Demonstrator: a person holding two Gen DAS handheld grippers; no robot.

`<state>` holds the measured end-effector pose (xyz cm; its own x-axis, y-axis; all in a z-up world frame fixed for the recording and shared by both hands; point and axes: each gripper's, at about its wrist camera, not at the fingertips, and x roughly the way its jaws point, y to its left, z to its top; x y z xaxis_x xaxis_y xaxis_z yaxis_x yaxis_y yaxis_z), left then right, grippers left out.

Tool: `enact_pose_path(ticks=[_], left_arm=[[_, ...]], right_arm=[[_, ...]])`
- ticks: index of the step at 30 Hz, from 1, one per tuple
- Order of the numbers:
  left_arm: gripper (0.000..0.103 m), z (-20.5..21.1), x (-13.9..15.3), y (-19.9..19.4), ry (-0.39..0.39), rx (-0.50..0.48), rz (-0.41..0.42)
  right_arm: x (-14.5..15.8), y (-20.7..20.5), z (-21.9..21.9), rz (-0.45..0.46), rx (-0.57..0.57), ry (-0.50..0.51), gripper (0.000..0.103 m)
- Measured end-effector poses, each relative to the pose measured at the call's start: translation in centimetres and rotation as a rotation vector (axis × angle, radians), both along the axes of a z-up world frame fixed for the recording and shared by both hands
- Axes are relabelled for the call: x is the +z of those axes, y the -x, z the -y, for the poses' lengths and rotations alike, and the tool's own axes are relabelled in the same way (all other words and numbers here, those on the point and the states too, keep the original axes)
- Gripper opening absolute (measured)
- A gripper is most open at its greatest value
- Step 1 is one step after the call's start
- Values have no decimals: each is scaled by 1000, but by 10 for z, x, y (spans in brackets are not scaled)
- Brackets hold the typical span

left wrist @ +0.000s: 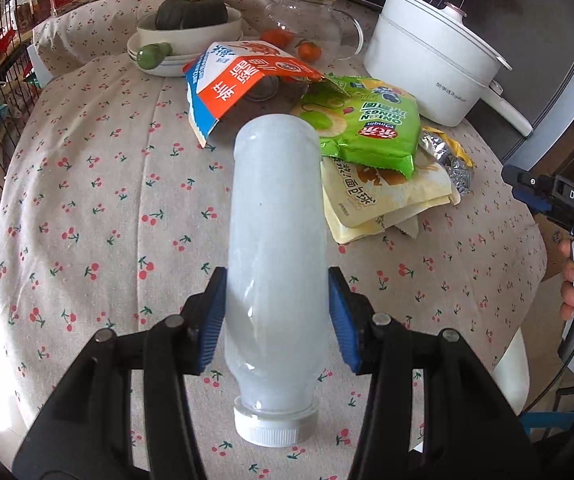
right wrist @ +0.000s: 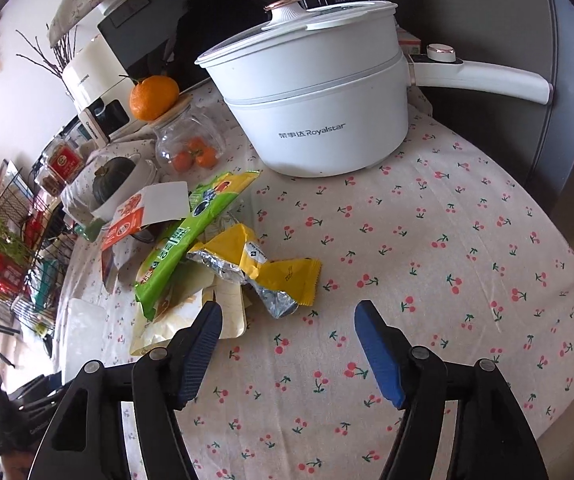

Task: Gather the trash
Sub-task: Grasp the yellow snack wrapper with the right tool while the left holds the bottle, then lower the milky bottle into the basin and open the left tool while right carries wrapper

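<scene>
table under a cherry-print tablecloth (right wrist: 427, 240) fills both views. white royalstar electric pot (right wrist: 311, 104), lid on, long handle out to the right, stands at the far side. beside it a clear glass jar (right wrist: 185, 140) with an orange (right wrist: 154, 96) on its lid; small tomatoes seen through the glass. dark green squash (left wrist: 191, 10) sits in a white bowl further left.

trash pile mid-table: orange-and-white snack bag (left wrist: 239, 80) propped open; green onion rings bag (left wrist: 367, 128) lying over a pale yellow bread bag (left wrist: 387, 200); crumpled yellow foil wrapper (right wrist: 255, 268) at the pile's right edge, all touching or overlapping.

frosted plastic bottle (left wrist: 275, 260), white cap toward the camera, is lifted off the cloth, clamped between the blue pads of the left gripper (left wrist: 277, 316).

right gripper (right wrist: 289, 344): jaws apart, nothing between them, over bare cloth just beside the bread bag; left pad overlaps the bag's corner in view.
</scene>
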<state>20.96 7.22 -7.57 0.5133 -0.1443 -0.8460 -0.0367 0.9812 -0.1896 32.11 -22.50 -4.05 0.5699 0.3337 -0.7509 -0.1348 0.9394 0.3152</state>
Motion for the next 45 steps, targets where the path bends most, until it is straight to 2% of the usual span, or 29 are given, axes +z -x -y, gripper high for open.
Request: enact_pose_path(ticks=[5, 10, 12, 14, 18, 19, 24, 26, 33, 38, 45], left_arm=[[51, 7, 1, 8, -48, -41, 44], [51, -2, 1, 18, -26, -35, 73], [51, -4, 1, 21, -14, -29, 80], [51, -5, 1, 23, -7, -26, 84], [51, -2, 3, 27, -7, -27, 87], [51, 0, 3, 28, -7, -27, 86], [51, 13, 8, 41, 1, -34, 93], [51, 20, 14, 49, 10, -42, 102], [51, 57, 37, 80, 35, -104, 143], [51, 91, 44, 105, 44, -177, 161], [51, 140, 35, 132, 96, -273, 137]], right_arm=[[-11, -22, -15, 12, 107, 134, 71], [-29, -47, -41, 0, 179, 187, 70], [-36, -58, -48, -17, 176, 194, 63], [-42, -64, -52, -43, 170, 178, 27], [-40, -57, -48, -67, 164, 152, 18], [-37, -53, -46, -62, 166, 162, 14], [-10, -21, -25, -41, 141, 156, 13], [2, -3, -16, -26, 144, 167, 7], [36, 67, 20, 12, 134, 161, 7], [44, 115, 44, -16, 108, 144, 7], [37, 172, 84, -67, 68, 90, 7]])
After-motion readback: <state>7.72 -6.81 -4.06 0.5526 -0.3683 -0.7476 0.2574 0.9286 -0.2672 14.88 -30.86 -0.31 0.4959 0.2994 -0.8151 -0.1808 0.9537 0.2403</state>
